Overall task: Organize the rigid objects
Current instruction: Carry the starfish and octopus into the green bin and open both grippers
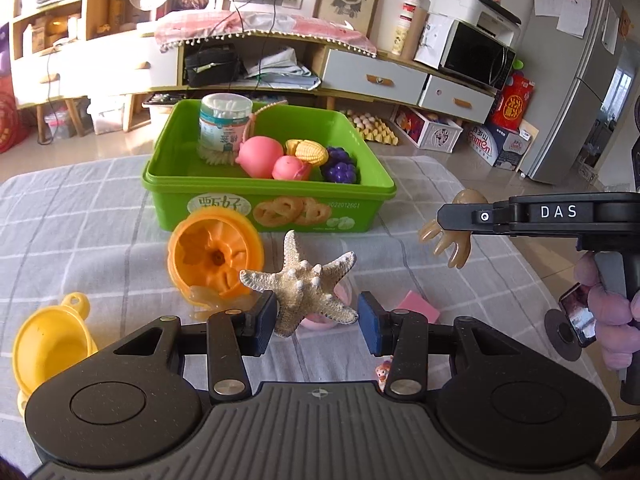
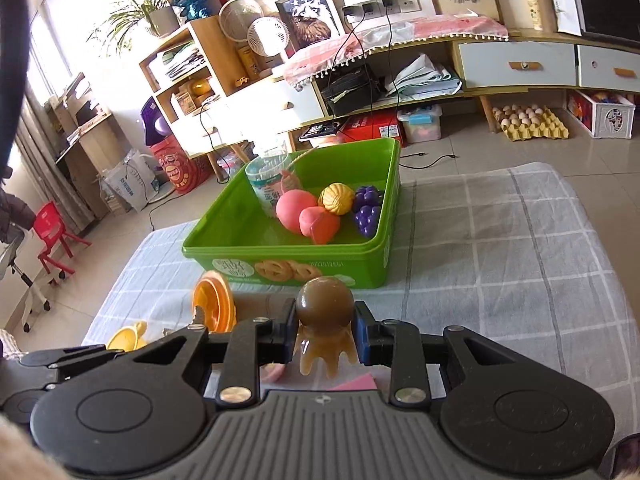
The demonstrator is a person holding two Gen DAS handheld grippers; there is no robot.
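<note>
My left gripper (image 1: 318,322) is shut on a pale starfish (image 1: 306,290) and holds it above the checked tablecloth, in front of the green bin (image 1: 276,204). My right gripper (image 2: 324,334) is shut on a brown toy octopus (image 2: 325,322), held near the bin's (image 2: 280,266) front wall; the octopus also shows in the left wrist view (image 1: 450,236) at the right. The bin holds a cotton-swab jar (image 1: 224,124), pink toy fruits (image 1: 260,156), a toy corn (image 1: 307,152) and purple grapes (image 1: 340,166).
An orange mould (image 1: 214,258) lies tipped on the cloth before the bin, with a yellow funnel (image 1: 48,344) at the left. A pink block (image 1: 420,306) and a small figure (image 1: 383,372) lie near my left gripper. Shelves, drawers and a fridge stand behind.
</note>
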